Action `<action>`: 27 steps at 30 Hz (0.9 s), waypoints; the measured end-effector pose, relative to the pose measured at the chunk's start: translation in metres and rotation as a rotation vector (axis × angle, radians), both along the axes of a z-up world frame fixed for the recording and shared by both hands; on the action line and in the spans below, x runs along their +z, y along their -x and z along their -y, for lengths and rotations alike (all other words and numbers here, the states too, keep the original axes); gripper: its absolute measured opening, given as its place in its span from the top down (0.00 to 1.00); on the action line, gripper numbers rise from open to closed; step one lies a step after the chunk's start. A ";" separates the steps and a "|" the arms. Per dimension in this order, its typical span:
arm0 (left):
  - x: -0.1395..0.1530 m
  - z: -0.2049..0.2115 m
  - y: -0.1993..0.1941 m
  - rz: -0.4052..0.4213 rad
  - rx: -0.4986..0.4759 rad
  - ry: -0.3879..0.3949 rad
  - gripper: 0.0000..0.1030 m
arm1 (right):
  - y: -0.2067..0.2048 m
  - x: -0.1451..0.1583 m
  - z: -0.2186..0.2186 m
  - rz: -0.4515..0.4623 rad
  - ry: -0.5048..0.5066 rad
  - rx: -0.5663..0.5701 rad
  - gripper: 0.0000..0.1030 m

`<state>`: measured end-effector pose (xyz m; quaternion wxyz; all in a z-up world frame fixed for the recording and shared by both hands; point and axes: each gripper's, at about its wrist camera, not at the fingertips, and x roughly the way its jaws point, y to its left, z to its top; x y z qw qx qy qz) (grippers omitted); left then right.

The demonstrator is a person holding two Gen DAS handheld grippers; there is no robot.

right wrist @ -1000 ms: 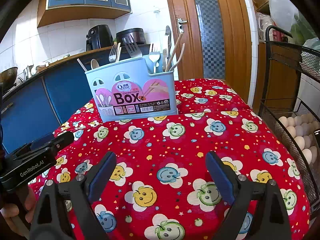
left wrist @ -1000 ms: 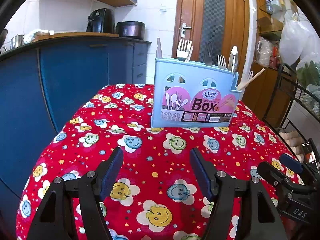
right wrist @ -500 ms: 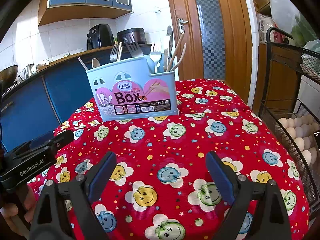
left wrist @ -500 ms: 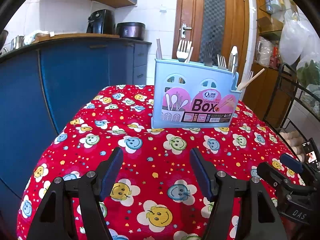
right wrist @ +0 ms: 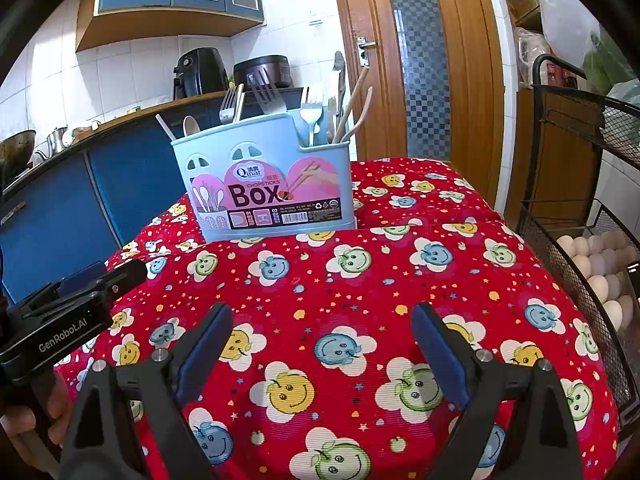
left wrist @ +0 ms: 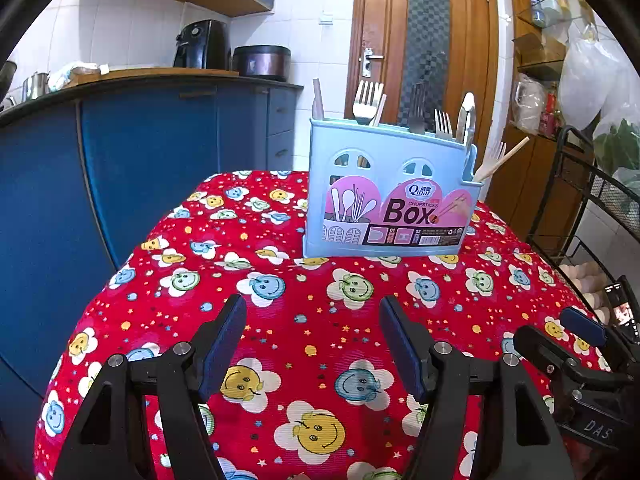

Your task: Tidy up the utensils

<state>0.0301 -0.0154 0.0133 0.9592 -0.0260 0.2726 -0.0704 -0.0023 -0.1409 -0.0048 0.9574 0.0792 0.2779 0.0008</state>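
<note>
Blue padding lines the inner faces of both pairs of fingers. The left gripper [left wrist: 312, 344] holds its fingers well apart with nothing between them, poised over the red smiley-print cloth [left wrist: 280, 320] that covers the counter. The right gripper [right wrist: 322, 348] stands the same way: fingers spread wide, empty, above the cloth.

Beyond the fingertips, well apart from both grippers, the pale blue plastic utensil box [left wrist: 390, 196] stands upright near the far edge of the counter. Its compartments hold the utensils handle-down: metal forks [left wrist: 366, 100], a wooden chopstick [left wrist: 502, 158] leaning out of the end compartment on the door side, and a wooden spoon [right wrist: 191, 125] at the opposite end. No loose utensil shows on the cloth.

Handling notes, as judgement:
- Treat the metal forks as stiff, smooth and moderately heavy; they probably slip under a light pinch. Take hold on the neck just below the tines.
- Treat the chopstick and spoon as light, stiff and thin. Close on the exposed shaft, across its width.
- The box looks light and likely to tip or slide on the cloth; steady its wall with the other gripper when you draw a piece upward.
</note>
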 end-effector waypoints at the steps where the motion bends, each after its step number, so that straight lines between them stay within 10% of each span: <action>1: 0.000 0.000 0.000 0.000 0.000 0.000 0.32 | 0.000 0.000 0.000 0.000 0.001 -0.001 0.11; 27: 0.002 -0.002 -0.001 0.002 0.001 0.004 0.32 | 0.000 0.000 0.000 -0.001 0.002 0.000 0.10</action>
